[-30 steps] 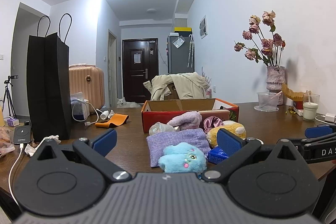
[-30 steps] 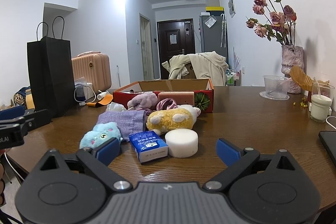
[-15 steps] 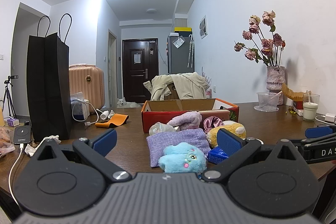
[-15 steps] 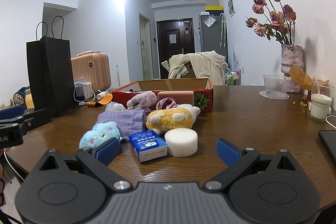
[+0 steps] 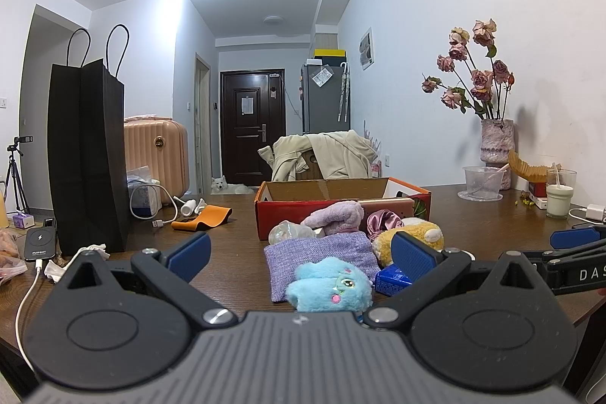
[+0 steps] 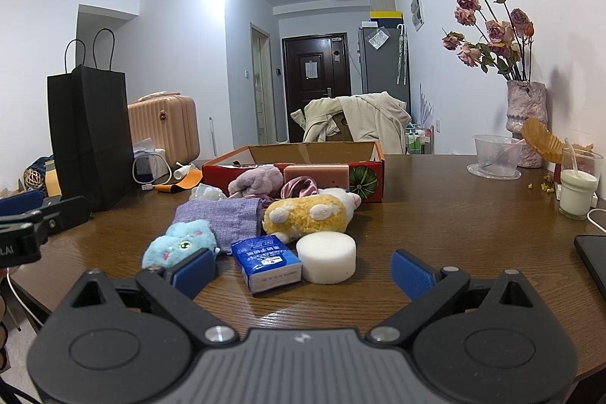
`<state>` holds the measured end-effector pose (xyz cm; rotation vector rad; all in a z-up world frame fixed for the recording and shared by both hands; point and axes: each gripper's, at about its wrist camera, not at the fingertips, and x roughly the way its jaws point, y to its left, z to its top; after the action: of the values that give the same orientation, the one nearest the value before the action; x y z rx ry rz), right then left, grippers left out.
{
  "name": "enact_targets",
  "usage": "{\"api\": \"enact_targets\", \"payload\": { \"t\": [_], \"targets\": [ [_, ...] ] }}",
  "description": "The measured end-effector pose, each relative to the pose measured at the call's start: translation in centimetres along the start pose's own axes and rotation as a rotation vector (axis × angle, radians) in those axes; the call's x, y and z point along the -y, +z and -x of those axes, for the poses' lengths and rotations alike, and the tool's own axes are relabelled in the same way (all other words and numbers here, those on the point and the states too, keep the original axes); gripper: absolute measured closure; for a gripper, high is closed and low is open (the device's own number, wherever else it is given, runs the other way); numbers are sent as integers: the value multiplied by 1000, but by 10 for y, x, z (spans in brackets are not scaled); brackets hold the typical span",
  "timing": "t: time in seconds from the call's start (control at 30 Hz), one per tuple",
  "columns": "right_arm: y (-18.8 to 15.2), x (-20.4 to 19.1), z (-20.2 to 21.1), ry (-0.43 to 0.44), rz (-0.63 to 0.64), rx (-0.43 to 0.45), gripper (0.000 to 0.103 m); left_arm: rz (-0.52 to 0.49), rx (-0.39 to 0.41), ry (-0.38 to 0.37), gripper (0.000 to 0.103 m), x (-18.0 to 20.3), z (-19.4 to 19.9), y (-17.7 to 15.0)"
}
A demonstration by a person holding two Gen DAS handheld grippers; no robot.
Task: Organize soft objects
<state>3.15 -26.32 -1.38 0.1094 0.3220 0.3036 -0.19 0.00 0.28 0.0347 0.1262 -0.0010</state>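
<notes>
A pile of soft things lies on the wooden table in front of an open red cardboard box (image 5: 291, 214) (image 6: 373, 173). Nearest is a blue plush toy (image 5: 327, 284) (image 6: 180, 245), then a purple knit pouch (image 5: 320, 252) (image 6: 223, 214), a yellow plush (image 6: 306, 216) (image 5: 384, 245), a white sponge disc (image 6: 325, 256), a blue tissue pack (image 6: 265, 260), a lilac plush (image 6: 257, 178) and a pink scrunchie (image 6: 299, 186). My left gripper (image 5: 299, 252) is open and empty just before the blue plush. My right gripper (image 6: 303, 271) is open and empty before the tissue pack and sponge.
A tall black paper bag (image 5: 85, 158) stands at the left, with a power bank (image 5: 39, 245), cables and an orange band (image 5: 202, 217) near it. A vase of dried roses (image 6: 526, 116), a plastic bowl (image 6: 494, 159) and a milk cup (image 6: 577, 190) stand at the right.
</notes>
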Motion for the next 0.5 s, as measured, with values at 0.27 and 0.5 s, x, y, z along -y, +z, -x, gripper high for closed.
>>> {"api": "enact_targets", "payload": {
  "t": [0.27, 0.5],
  "targets": [
    [0, 0, 0, 0, 0, 0, 3, 0, -1, 0, 0, 0, 0, 0],
    [0, 0, 0, 0, -2, 0, 1, 0, -2, 0, 0, 0, 0, 0]
  ]
}}
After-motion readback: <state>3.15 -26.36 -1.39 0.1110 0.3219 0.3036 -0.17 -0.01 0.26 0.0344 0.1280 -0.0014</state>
